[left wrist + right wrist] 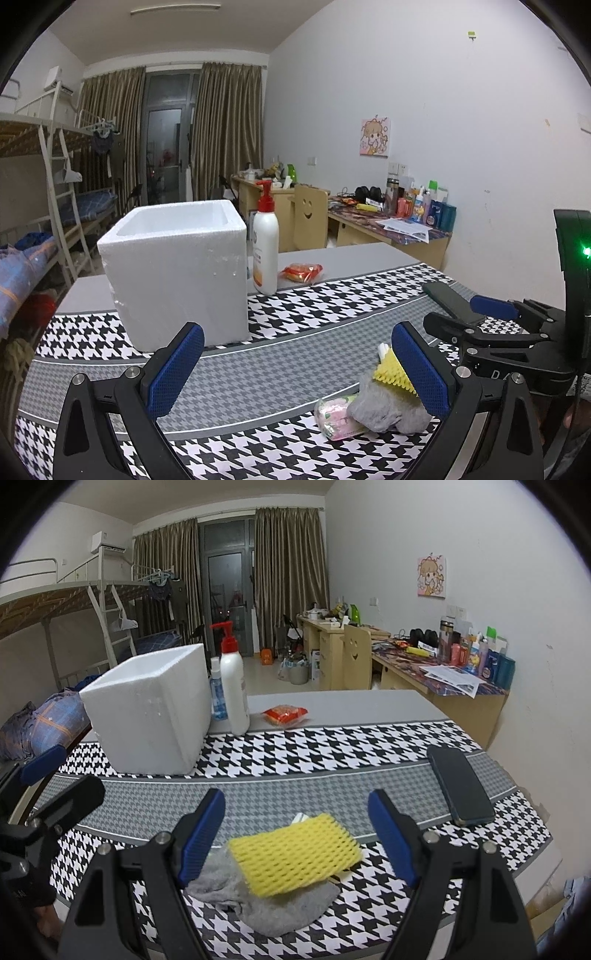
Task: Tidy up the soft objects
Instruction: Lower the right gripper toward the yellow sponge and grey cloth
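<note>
Left wrist view first, reading from my left across: the white foam box (177, 273) stands on the houndstooth tablecloth (332, 299), open at the top, with a red-capped pump bottle (265, 240) just beside its right wall and a red snack packet (301, 272) further right. My left gripper (295, 369) has its jaws spread wide with nothing between them. Near its right finger lie the soft things: a pink-and-green packet (338, 417), touching a grey cloth (388, 410), with the yellow foam net (391, 371) on top.

From the right wrist view, the right gripper (297, 834) is also spread wide and empty, and the yellow foam net (295, 853) sits between its 2 fingers, resting on the grey cloth (266, 901). I judge this as the approach to a first pick (nothing appears to be in the box yet, though I cannot see its floor). My next move would be to lower the right jaws around the net and close gently, since it will squash easily, then carry it left to the box.

A dark phone (460, 786) lies well to the right on the cloth. Beyond the table I see bunk beds (74, 602), brown curtains (291, 576) and cluttered desks (443, 672) along the wall.
</note>
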The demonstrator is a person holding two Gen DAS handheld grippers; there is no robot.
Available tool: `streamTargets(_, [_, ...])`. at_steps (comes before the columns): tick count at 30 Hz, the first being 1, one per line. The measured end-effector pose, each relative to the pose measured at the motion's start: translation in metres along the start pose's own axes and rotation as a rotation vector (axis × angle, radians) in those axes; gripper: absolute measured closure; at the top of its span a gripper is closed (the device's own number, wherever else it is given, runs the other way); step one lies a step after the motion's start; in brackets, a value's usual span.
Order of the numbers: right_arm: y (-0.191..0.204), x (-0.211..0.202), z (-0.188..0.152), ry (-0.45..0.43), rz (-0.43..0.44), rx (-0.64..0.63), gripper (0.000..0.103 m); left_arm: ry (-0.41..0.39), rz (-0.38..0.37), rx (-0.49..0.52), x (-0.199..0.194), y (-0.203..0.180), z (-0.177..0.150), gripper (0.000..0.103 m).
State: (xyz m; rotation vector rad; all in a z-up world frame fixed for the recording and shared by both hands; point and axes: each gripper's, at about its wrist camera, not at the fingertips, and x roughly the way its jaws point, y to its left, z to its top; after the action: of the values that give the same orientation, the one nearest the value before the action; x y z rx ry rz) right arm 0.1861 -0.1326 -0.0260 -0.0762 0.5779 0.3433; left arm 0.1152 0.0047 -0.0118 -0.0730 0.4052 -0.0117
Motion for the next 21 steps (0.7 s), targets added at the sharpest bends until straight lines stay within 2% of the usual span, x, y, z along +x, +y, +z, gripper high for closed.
streamTargets(12, [-0.014, 0.020, -0.020, 0.075, 0.025, 0.050, 0.020, 0.039, -0.017, -0.010, 0.013, 0.000, -0.013, 0.001])
streamTargets(21, [-0.024, 0.036, -0.033, 0.130, 0.041, 0.091, 0.020, 0.051, -0.028, 0.018, 0.019, -0.010, -0.020, 0.001])
